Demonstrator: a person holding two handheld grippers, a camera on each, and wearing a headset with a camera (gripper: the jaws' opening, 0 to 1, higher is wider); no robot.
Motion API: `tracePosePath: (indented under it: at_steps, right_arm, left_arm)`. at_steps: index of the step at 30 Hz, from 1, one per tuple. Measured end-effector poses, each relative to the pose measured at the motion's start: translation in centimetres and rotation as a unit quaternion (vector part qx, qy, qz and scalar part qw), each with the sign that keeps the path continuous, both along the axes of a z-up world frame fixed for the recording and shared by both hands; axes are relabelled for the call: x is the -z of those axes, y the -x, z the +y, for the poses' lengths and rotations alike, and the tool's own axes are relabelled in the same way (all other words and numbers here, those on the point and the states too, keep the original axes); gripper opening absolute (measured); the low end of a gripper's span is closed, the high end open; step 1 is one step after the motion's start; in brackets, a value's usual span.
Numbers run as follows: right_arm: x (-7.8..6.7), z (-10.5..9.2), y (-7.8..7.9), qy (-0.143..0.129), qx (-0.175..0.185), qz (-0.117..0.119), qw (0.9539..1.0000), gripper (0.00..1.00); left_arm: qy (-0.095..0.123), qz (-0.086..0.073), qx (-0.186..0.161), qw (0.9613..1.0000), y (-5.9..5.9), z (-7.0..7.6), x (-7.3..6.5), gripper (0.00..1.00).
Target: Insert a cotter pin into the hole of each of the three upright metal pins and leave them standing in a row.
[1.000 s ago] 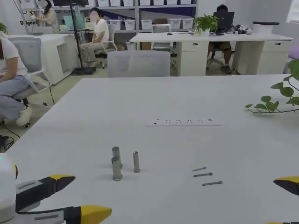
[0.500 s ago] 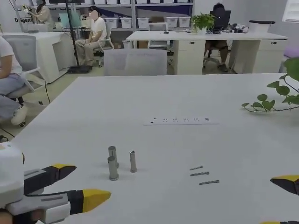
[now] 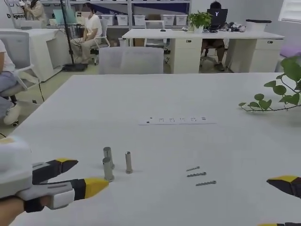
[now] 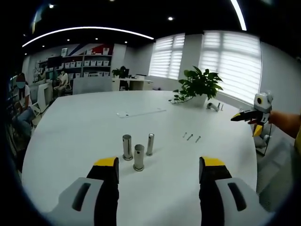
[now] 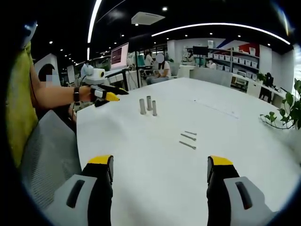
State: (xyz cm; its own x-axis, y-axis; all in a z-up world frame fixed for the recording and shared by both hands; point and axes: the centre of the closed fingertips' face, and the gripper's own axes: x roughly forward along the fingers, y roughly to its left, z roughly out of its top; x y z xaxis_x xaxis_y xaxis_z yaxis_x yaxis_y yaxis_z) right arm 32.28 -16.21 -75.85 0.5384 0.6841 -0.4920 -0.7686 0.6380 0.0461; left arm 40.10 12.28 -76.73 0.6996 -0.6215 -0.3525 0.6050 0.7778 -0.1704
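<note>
White worktable (image 3: pixel 235 150) seen from above by a person holding a yellow-tipped gripper in each hand. Three upright metal pins (image 3: pixel 108 169) stand in a tight cluster at about 7 o'clock of the head view, two one behind the other and the third just beside them at their 3 o'clock, so they form a triangle, not a row. Three cotter pins (image 3: pixel 196 174) lie flat and loose at about 5 o'clock, near one another and well apart from the metal pins. The left gripper (image 3: pixel 90 173) comes in from 8 o'clock with its tips near the cluster but not touching it. Its jaws stand wide and hold nothing. The right gripper (image 5: pixel 160 162) sits at 4 o'clock, also spread wide and empty, with the cotter pins ahead of it at 12 o'clock in its own view. No cotter pin looks inserted yet, so the task appears to be at its opening step. The next move probably calls for the right gripper to pinch one thin cotter pin off the flat surface while the left steadies a metal pin. The holes in the pins are too small to make out. A white power strip (image 3: pixel 178 121) lies near the centre and a leafy plant (image 3: pixel 282 89) is at 3 o'clock. Dark wall lettering (image 3: pixel 12 16) at 10 o'clock is cut off and unreadable. A distant monitor (image 3: pixel 217 15) at 1 o'clock shows a pale mark that may be a letter Y.
</note>
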Motion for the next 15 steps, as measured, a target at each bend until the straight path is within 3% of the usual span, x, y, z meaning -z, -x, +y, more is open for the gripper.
tracePosePath:
  at_steps: [15]
  right_arm:
    - [0.2,0.1,-0.5,0.002,0.001,0.004,1.0000,0.83]
  left_arm:
    - [0.001,0.004,-0.012,0.9999,-3.4,-0.5,1.4,0.60]
